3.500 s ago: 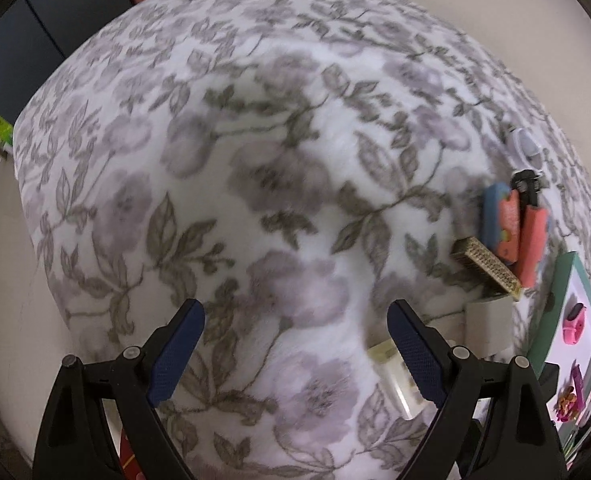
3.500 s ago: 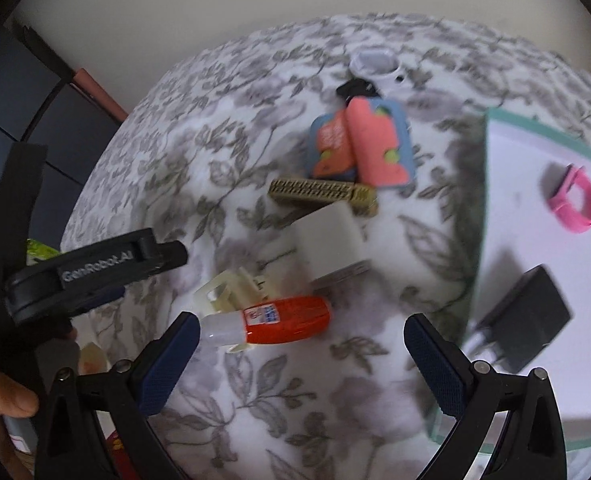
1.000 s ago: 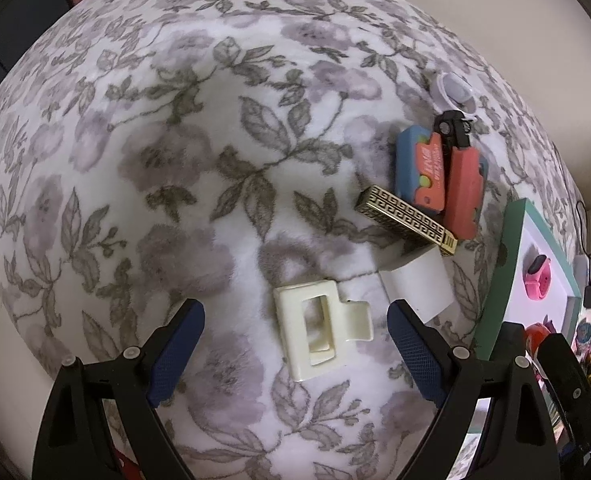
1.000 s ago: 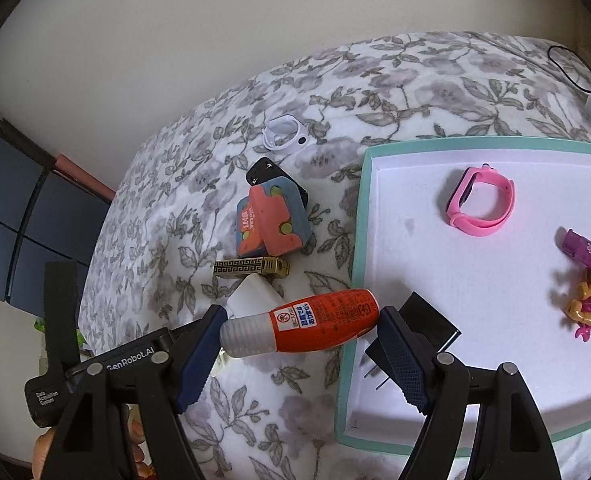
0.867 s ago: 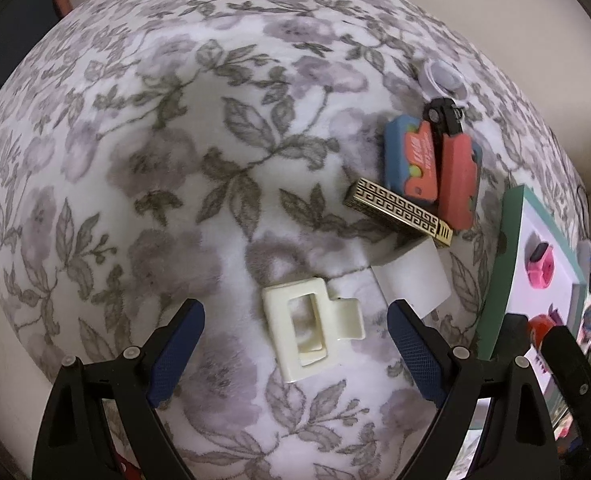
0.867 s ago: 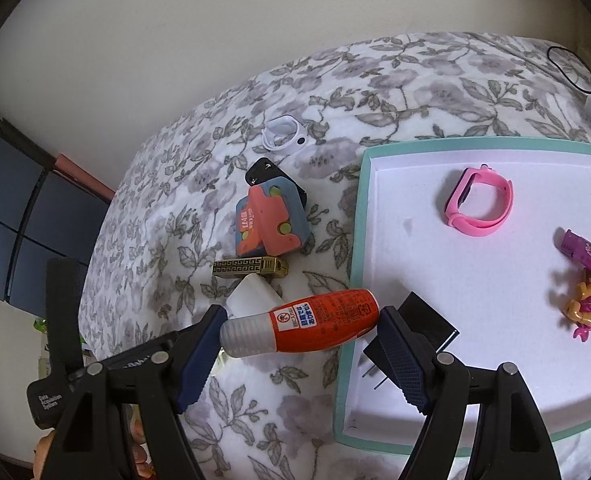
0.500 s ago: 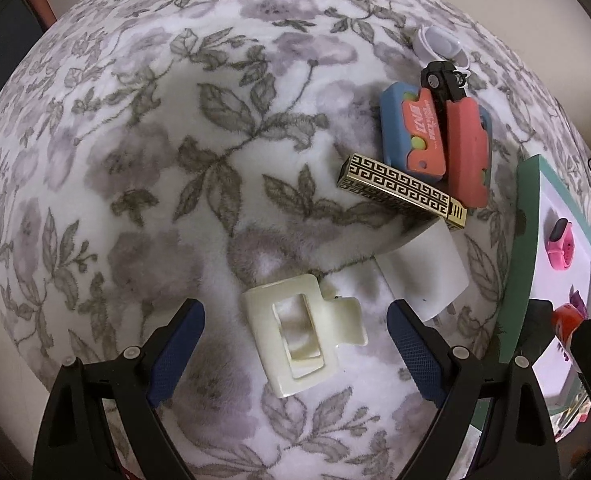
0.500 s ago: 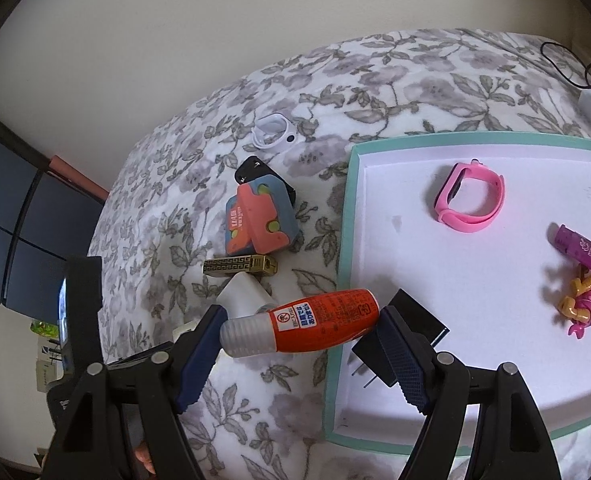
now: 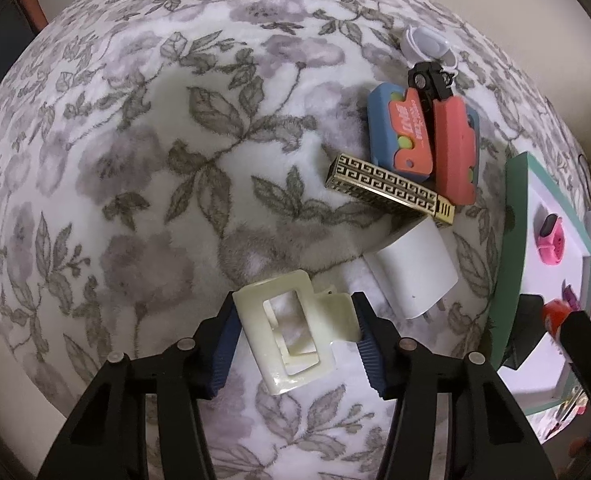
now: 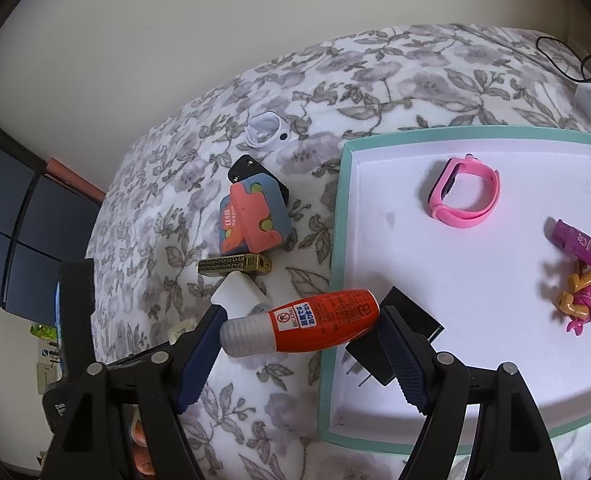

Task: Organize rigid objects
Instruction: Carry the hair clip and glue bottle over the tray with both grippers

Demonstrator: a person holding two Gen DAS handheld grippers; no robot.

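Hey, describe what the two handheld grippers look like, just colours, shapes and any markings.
Both the left gripper and the right gripper have black angular plastic frames with round silver screw heads. Their fingers carry dark blue ribbed pads. White lettering, too blurred to read, shows on the left one's black body in the right wrist view.

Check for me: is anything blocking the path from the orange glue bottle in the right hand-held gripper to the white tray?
Nothing blocks it. The orange glue bottle hangs in the right hand-held gripper beside the white tray. A black charger lies just inside the near rim; the tray floor beyond is bare.
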